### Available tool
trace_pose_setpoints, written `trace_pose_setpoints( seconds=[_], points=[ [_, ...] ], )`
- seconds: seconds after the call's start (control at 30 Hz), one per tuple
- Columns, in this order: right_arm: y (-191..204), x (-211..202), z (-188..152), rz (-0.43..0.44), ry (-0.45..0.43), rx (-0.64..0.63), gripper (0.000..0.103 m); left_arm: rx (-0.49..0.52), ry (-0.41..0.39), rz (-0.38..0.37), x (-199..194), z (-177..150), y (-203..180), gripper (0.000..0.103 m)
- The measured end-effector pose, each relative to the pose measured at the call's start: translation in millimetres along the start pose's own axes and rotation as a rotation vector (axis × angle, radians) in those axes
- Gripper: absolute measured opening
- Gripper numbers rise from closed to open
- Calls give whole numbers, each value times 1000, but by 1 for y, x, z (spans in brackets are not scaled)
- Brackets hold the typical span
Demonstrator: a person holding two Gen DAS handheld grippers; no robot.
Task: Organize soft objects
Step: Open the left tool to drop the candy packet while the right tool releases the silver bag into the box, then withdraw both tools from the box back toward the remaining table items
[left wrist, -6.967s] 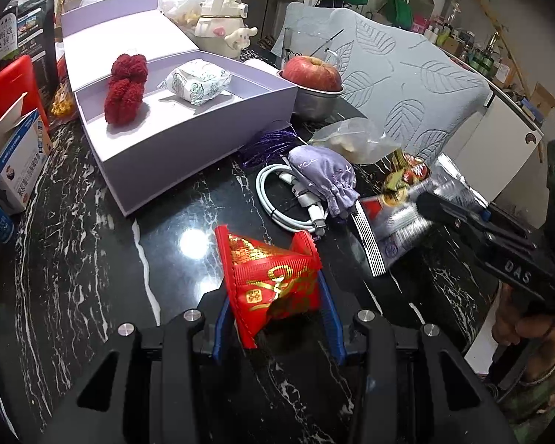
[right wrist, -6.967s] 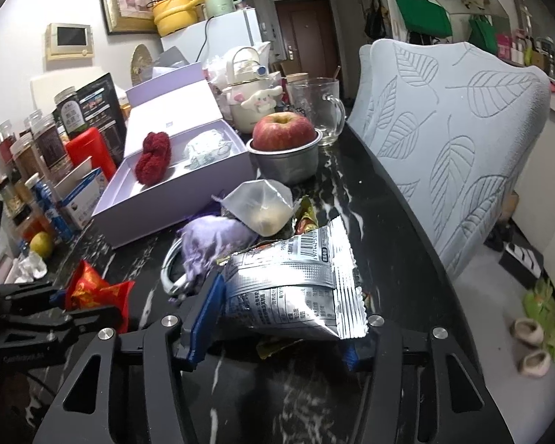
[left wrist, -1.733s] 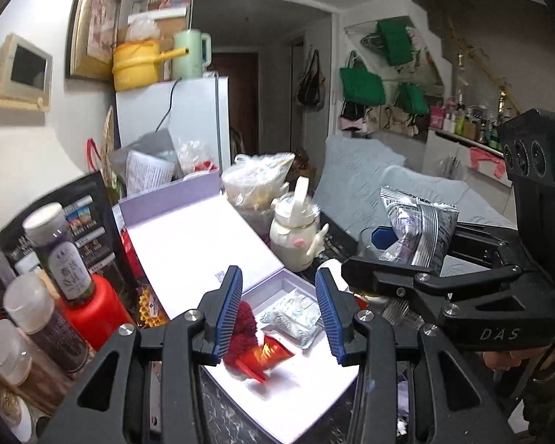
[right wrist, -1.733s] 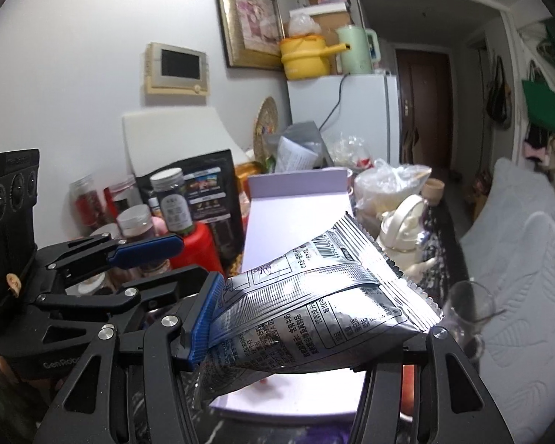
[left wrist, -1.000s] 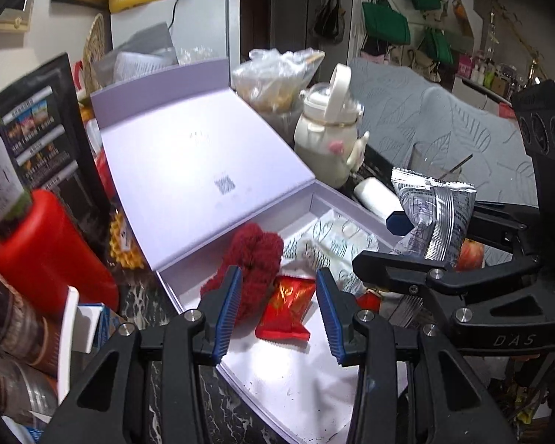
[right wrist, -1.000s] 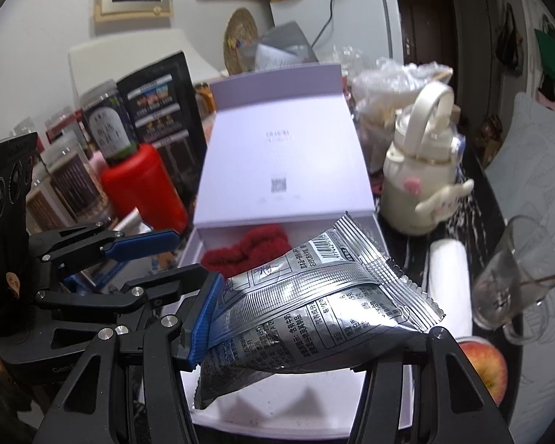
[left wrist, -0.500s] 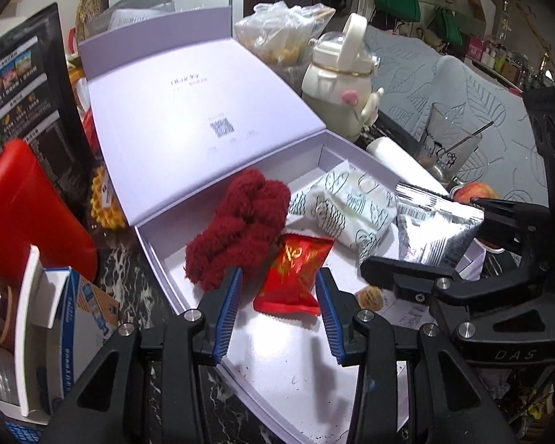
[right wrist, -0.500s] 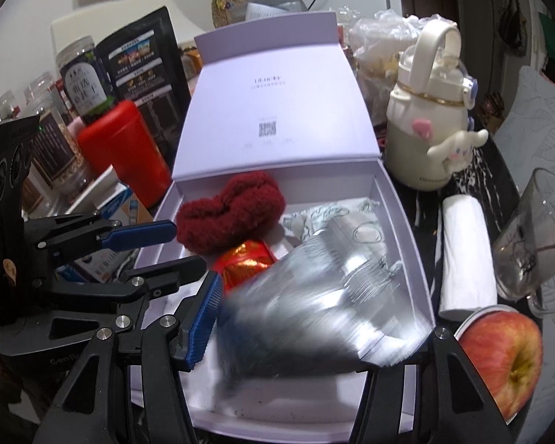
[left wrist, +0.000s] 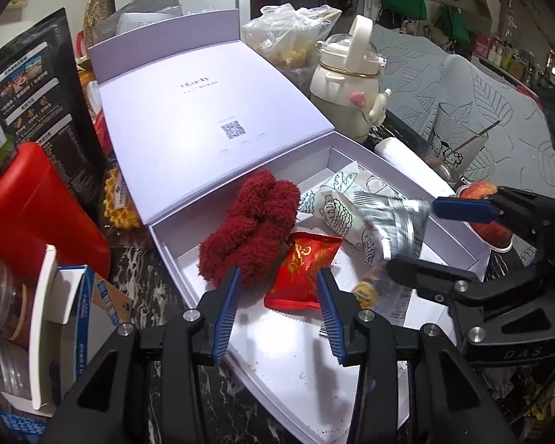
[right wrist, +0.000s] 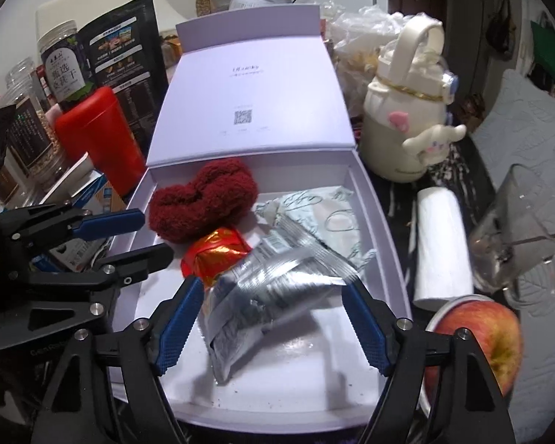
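Observation:
An open lilac box (right wrist: 296, 377) holds a dark red fluffy item (right wrist: 203, 199), a white patterned pouch (right wrist: 325, 214) and a red-gold packet (right wrist: 218, 248). A silver snack packet (right wrist: 270, 296), blurred, lies tilted on them between the opening jaws of my right gripper (right wrist: 273, 286); the pads do not press it. In the left wrist view the silver packet (left wrist: 396, 222) sits by the right gripper (left wrist: 414, 233). My left gripper (left wrist: 277, 273) hovers over the red-gold packet (left wrist: 303, 266) with its jaws at their narrowest and nothing gripped. It also shows at the box's left edge (right wrist: 153, 235).
Right of the box stand a cream character bottle (right wrist: 407, 122), a white roll (right wrist: 440, 240), a glass mug (right wrist: 518, 236) and an apple in a metal bowl (right wrist: 473, 333). On the left are a red canister (right wrist: 96, 137), jars, a black bag and a small carton (left wrist: 85, 296).
My right gripper sank over the box and its jaws spread; the silver packet left its grip and dropped into the box. My left gripper tilted slightly down and stayed empty.

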State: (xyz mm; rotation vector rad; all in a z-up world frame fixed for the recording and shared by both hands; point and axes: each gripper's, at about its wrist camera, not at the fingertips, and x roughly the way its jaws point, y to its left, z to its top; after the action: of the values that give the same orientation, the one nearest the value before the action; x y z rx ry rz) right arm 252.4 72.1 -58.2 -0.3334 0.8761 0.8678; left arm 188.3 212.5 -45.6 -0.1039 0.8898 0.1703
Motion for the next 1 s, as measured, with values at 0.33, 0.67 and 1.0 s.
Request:
trace_pose_setpoints(
  seconds=[0.33,0.67,1.0],
  points=[
    [10,-40,11,-60,-82,-29,83,-26,-74,30,-42,11,4,42],
    [22,-98,27,-77,-192,-26,83,-28,-194,56,-110,21,3,42],
    [46,-170,21,-103,-301,-46,83,-4,-298,63,-181,9,-14,42]
  ],
)
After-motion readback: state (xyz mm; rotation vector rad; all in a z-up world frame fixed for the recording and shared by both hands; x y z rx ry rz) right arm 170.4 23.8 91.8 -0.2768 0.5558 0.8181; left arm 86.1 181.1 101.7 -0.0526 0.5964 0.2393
